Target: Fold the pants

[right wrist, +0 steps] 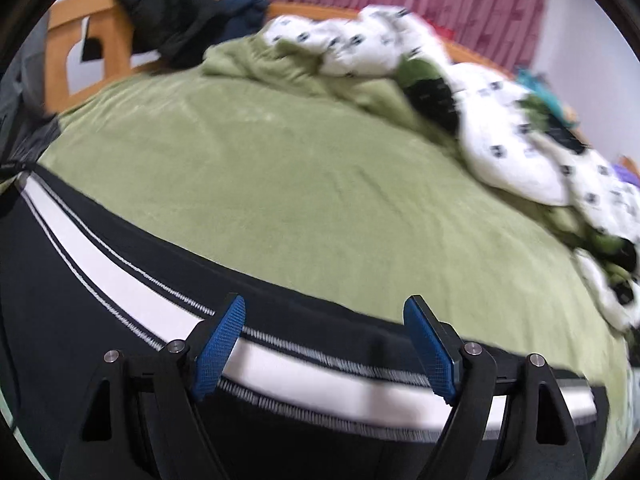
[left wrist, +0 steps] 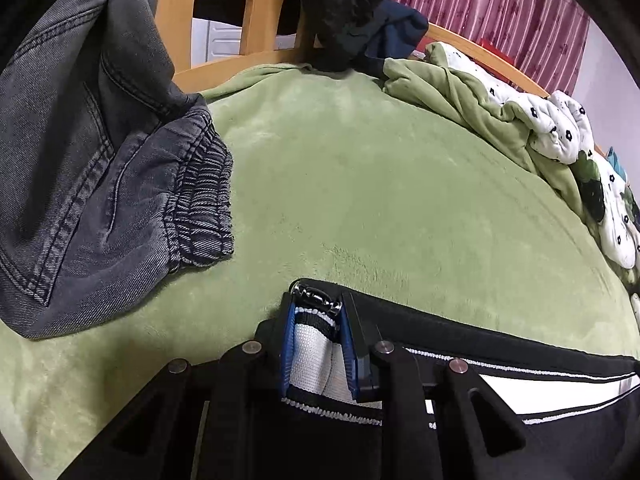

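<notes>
Honestly, you've barely started: your left gripper (left wrist: 318,344) pinches the black pants (right wrist: 100,300) hem, right gripper (right wrist: 324,344) fingers gape wide, nothing's folded.

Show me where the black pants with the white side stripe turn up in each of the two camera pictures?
Left wrist view: the black pants run along the bottom right, one end pinched in the left gripper.
Right wrist view: they sweep from the left edge across the bottom, under the open right gripper.
Shared landmark: the white flowered quilt, bunched at the right.
</notes>
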Demonstrator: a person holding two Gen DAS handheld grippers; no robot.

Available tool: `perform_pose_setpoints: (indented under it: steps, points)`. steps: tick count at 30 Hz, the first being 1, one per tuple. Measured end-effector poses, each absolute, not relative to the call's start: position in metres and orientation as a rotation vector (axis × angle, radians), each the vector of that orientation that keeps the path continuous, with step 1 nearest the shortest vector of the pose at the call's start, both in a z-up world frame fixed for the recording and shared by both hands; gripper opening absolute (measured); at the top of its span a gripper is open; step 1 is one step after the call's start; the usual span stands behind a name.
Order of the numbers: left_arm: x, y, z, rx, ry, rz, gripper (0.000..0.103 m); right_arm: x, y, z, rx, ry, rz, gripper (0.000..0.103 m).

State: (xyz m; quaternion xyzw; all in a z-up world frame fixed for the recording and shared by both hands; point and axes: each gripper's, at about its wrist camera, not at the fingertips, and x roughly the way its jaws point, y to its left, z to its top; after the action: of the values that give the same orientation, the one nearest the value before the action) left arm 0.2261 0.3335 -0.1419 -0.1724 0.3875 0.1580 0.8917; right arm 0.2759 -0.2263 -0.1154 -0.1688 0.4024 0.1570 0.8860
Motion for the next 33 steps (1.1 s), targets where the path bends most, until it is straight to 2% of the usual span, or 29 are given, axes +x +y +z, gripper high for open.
perform_pose_setpoints:
  steps: [2, 3, 4, 6, 7, 9, 13, 18, 20, 22, 24, 26, 27, 28, 30, 32, 33]
  points:
    - [0.223, 0.336, -0.142, -0.364, 0.805, 0.324, 0.02, 0.29, -0.223, -0.127, -0.372, 0.902, 0.362, 0.079]
    - [0.225, 0.337, -0.142, -0.361, 0.806, 0.323, 0.02, 0.296, -0.221, -0.137, -0.399, 0.953, 0.387, 0.067]
    - [0.225, 0.336, -0.141, -0.355, 0.808, 0.323, 0.02, 0.297, -0.216, -0.146, -0.433, 1.004, 0.42, 0.037]
    - [0.225, 0.332, -0.14, -0.33, 0.809, 0.33, 0.02, 0.288, -0.207, -0.148, -0.511, 0.977, 0.447, 0.009]
    - [0.225, 0.33, -0.14, -0.319, 0.807, 0.334, 0.02, 0.282, -0.202, -0.147, -0.551, 0.952, 0.444, 0.004]
    - [0.221, 0.327, -0.137, -0.305, 0.792, 0.338, 0.02, 0.275, -0.201, -0.14, -0.564, 0.909, 0.435, 0.003]
    - [0.212, 0.33, -0.126, -0.35, 0.717, 0.334, 0.02, 0.281, -0.219, -0.118, -0.404, 0.822, 0.422, 0.003]
    - [0.226, 0.331, -0.144, -0.343, 0.8, 0.369, 0.021, 0.294, -0.207, -0.158, -0.403, 0.858, 0.362, 0.003]
    - [0.226, 0.33, -0.141, -0.327, 0.806, 0.371, 0.025, 0.294, -0.216, -0.152, -0.319, 0.847, 0.354, 0.006]
    - [0.225, 0.329, -0.139, -0.313, 0.825, 0.371, 0.031, 0.293, -0.232, -0.142, -0.239, 0.856, 0.332, 0.02]
    - [0.218, 0.326, -0.134, -0.3, 0.829, 0.381, 0.037, 0.281, -0.25, -0.126, -0.223, 0.802, 0.265, 0.022]
    - [0.206, 0.32, -0.126, -0.282, 0.814, 0.377, 0.037, 0.268, -0.272, -0.111, -0.194, 0.737, 0.199, 0.032]
    - [0.201, 0.316, -0.124, -0.279, 0.805, 0.375, 0.037, 0.264, -0.287, -0.107, -0.176, 0.729, 0.148, 0.04]
    - [0.193, 0.311, -0.121, -0.282, 0.793, 0.365, 0.037, 0.265, -0.3, -0.11, -0.164, 0.753, 0.117, 0.04]
    - [0.182, 0.3, -0.119, -0.307, 0.772, 0.322, 0.048, 0.277, -0.314, -0.128, -0.186, 0.83, 0.062, 0.04]
    - [0.173, 0.286, -0.118, -0.323, 0.765, 0.279, 0.049, 0.29, -0.319, -0.155, -0.246, 0.899, 0.021, 0.036]
    - [0.171, 0.278, -0.117, -0.321, 0.77, 0.257, 0.049, 0.293, -0.317, -0.162, -0.262, 0.873, 0.023, 0.034]
